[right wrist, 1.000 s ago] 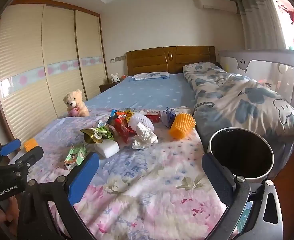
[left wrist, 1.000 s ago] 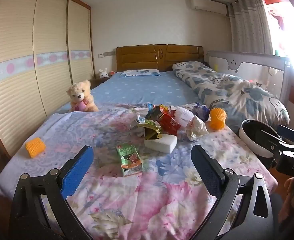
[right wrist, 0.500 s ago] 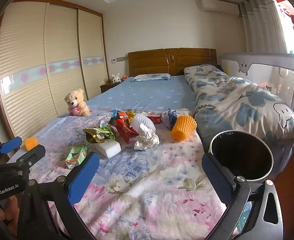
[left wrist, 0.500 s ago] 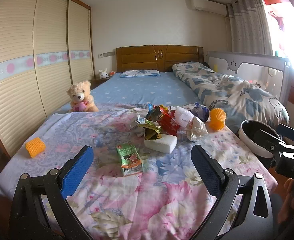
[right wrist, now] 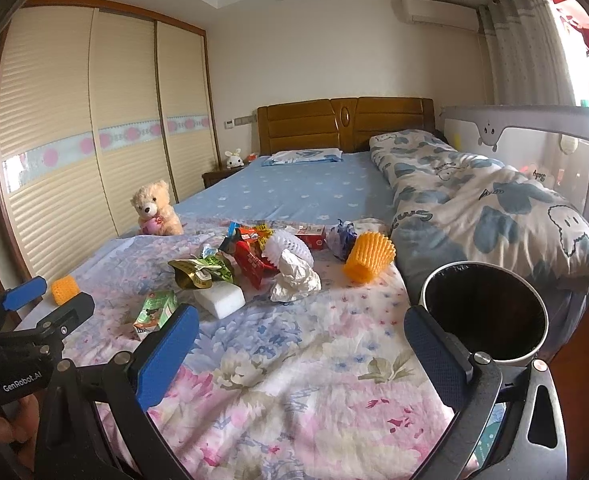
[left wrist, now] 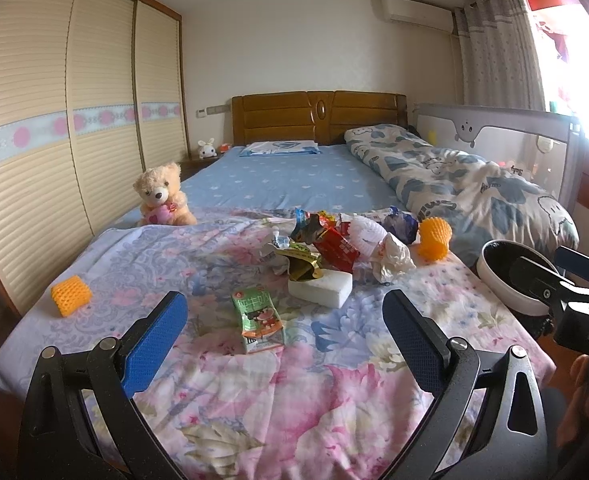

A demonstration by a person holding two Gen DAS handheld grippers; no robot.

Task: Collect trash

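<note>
Trash lies in a heap on the floral bedspread: a green drink carton (left wrist: 259, 317) (right wrist: 154, 312), a white foam block (left wrist: 320, 287) (right wrist: 219, 299), red and gold wrappers (left wrist: 336, 249) (right wrist: 250, 260), crumpled white paper (left wrist: 390, 258) (right wrist: 294, 278) and an orange foam net (left wrist: 434, 238) (right wrist: 368, 258). A white bin with a black inside (right wrist: 484, 314) (left wrist: 502, 284) stands at the bed's right corner. My left gripper (left wrist: 284, 332) is open and empty, just short of the carton. My right gripper (right wrist: 300, 344) is open and empty over the bedspread, left of the bin.
Another orange foam net (left wrist: 70, 289) (right wrist: 64, 289) lies near the bed's left edge. A teddy bear (left wrist: 160, 196) (right wrist: 154, 210) sits further back on the left. A rolled quilt (right wrist: 474, 200) lies along the right side. Wardrobe doors (left wrist: 54, 140) line the left wall.
The right wrist view has lifted and drifted slightly, so the bed and bin sit a little lower in frame. The left gripper has barely moved. Both stay open.
</note>
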